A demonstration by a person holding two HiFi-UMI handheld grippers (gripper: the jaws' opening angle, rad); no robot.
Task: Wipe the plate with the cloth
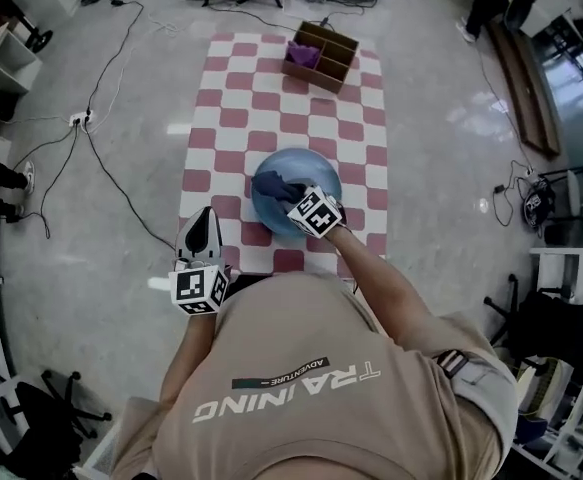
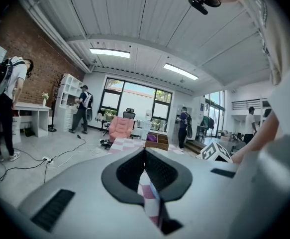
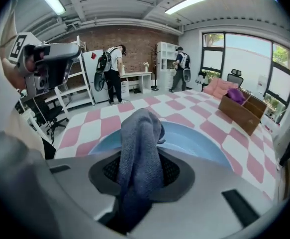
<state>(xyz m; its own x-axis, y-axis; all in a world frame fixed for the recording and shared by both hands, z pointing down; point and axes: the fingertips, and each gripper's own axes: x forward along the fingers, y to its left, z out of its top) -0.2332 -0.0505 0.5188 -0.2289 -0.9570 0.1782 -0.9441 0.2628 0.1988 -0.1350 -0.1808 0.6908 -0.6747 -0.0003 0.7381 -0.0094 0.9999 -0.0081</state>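
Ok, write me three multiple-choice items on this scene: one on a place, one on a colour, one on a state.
1. Where does the wooden box stand?
A) on the far end of the checked mat
B) on a shelf
C) on the bare floor

2. What colour is the plate?
A) red
B) blue
C) yellow

3. What state is the right gripper in?
A) open and empty
B) shut on a cable
C) shut on the cloth

Key:
1 A: the head view shows the box on the mat's far right corner.
2 B: the head view and the right gripper view both show it pale blue.
3 C: the right gripper view shows the grey cloth pinched between the jaws.
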